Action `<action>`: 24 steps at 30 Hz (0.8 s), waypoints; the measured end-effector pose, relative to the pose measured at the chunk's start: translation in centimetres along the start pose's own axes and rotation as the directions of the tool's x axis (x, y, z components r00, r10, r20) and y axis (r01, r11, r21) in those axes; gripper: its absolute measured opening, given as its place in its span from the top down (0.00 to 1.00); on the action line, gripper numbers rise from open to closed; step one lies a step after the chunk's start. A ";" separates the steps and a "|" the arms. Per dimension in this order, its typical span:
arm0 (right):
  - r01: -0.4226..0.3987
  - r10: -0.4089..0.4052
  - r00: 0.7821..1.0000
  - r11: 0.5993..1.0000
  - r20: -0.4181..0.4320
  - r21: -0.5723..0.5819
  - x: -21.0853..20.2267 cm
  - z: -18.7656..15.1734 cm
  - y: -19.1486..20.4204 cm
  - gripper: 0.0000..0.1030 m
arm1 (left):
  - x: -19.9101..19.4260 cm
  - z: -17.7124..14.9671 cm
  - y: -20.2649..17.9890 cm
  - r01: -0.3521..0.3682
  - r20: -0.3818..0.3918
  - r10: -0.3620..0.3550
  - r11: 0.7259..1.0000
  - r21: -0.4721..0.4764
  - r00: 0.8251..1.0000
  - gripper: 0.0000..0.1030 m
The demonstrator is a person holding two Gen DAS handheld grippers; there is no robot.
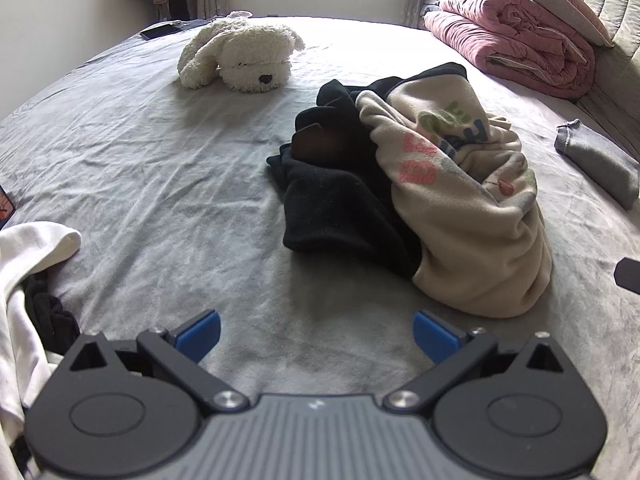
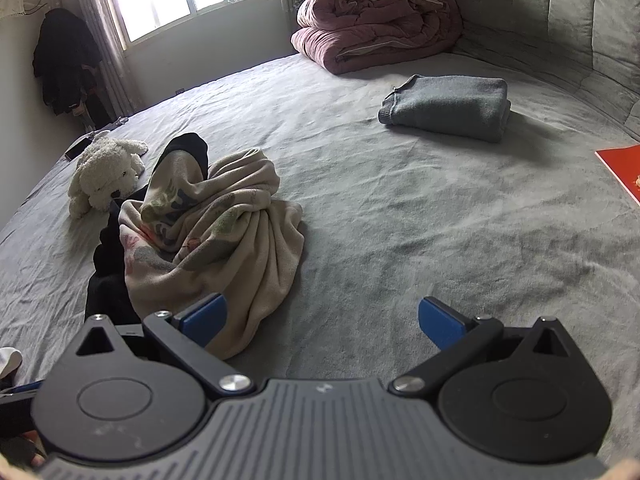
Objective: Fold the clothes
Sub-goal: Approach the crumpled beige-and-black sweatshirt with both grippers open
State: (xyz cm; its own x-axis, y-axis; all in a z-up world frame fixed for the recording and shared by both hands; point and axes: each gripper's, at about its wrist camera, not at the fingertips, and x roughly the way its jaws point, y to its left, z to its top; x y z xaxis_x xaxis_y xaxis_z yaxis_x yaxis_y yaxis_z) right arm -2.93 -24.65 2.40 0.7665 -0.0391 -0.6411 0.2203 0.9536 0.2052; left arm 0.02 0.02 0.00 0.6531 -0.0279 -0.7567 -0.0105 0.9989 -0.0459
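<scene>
A crumpled cream garment [image 1: 472, 216] with pink, green and blue lettering lies bunched on the grey bedsheet [image 1: 160, 168], tangled with a black garment [image 1: 336, 200] that spills out from under its near-left side. In the left wrist view this heap sits ahead and to the right of the left gripper [image 1: 316, 336], apart from it — a strip of bare sheet lies between the blue fingertips and the nearest fold. That gripper's jaws stand wide apart with nothing between them.

In the right wrist view the same cream garment [image 2: 208, 236] lies ahead and to the left of the right gripper [image 2: 322, 326]; its lower edge reaches down beside the left blue fingertip [image 2: 204, 322] and overlaps it in the picture, though whether cloth and pad touch cannot be told. The black garment [image 2: 108, 276] shows along the heap's left side. The right gripper is likewise spread wide and holds nothing.

Further out, a folded grey garment [image 2: 448, 106] rests well apart on the sheet, to the right and beyond the heap. A white plush dog [image 1: 240, 56] lies on the far left side of the bed, and a rolled pink quilt [image 2: 376, 24] is stacked at the head end against the padded headboard [image 2: 560, 20]. At the near-left edge of the left wrist view a white garment [image 1: 24, 264] lies over some dark cloth — only partly in frame. A red flat object [image 2: 622, 170] pokes in at the right edge.
</scene>
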 end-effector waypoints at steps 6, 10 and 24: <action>0.000 0.000 1.000 1.000 -0.014 0.003 0.5 -0.5 -0.1 0.00 | 0.1 0.2 0.2 0.005 -0.010 -0.005 1.000 -0.013 1.000 0.00; 0.001 -0.001 1.000 1.000 -0.025 0.005 0.6 -0.5 -0.1 0.00 | 0.2 0.0 0.2 -0.016 0.002 0.016 1.000 -0.005 1.000 0.00; 0.001 -0.001 0.999 1.000 -0.040 -0.002 0.9 -0.7 0.1 0.00 | 0.2 0.0 0.3 -0.033 0.000 0.033 0.999 -0.011 0.999 0.00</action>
State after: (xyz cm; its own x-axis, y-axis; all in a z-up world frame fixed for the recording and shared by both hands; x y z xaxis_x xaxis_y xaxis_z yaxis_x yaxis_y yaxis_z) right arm -2.70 -24.41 1.29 0.7415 -0.0282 -0.6704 0.2199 0.9542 0.2030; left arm 0.09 0.29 -0.17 0.6525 0.0051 -0.7577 -0.0404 0.9988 -0.0280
